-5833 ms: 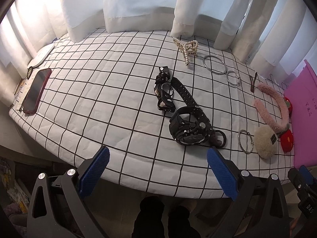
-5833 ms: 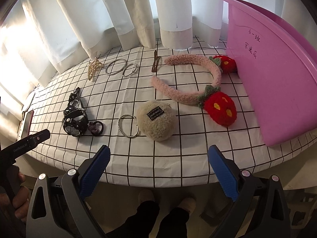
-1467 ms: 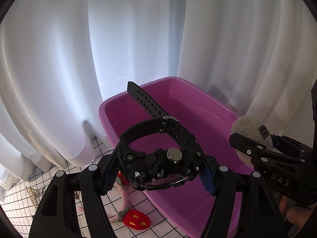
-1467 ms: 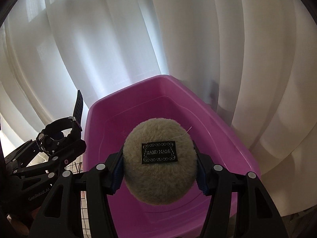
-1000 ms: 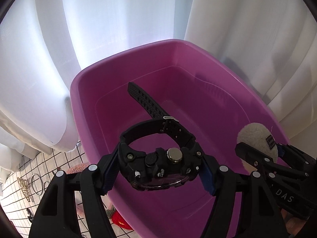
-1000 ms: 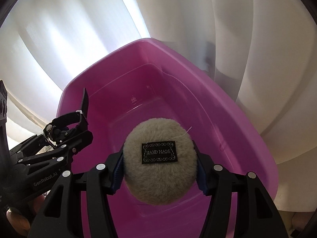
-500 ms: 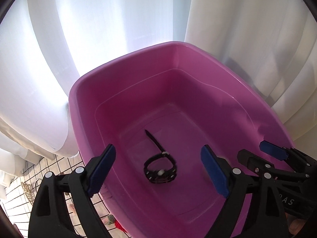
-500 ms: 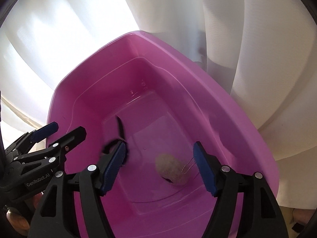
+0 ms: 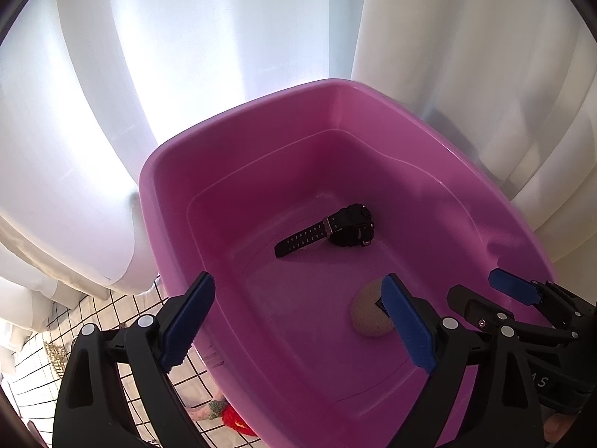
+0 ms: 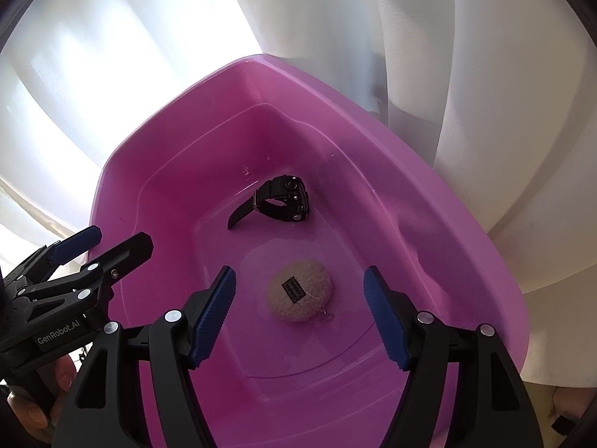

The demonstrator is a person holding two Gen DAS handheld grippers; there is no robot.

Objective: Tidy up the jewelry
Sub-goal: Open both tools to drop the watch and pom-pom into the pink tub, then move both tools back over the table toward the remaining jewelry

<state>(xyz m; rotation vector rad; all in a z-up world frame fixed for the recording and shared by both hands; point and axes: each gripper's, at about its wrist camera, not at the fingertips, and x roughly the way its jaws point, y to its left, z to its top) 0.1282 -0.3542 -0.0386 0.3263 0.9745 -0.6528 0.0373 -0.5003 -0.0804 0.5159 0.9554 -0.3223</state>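
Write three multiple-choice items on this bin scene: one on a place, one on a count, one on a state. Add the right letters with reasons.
1. Where does the black watch lie?
A. On the checked cloth
B. On the floor of the pink bin
C. Between blue fingers

2. How many things lie in the bin?
A. Two
B. Four
C. None

3. What does the right gripper hold?
A. The watch
B. The fluffy pouch
C. Nothing

Answers: 1 B, the watch rests on the bin's floor. 2 A, only watch and pouch show inside. 3 C, its fingers stand apart above the pouch, touching nothing.
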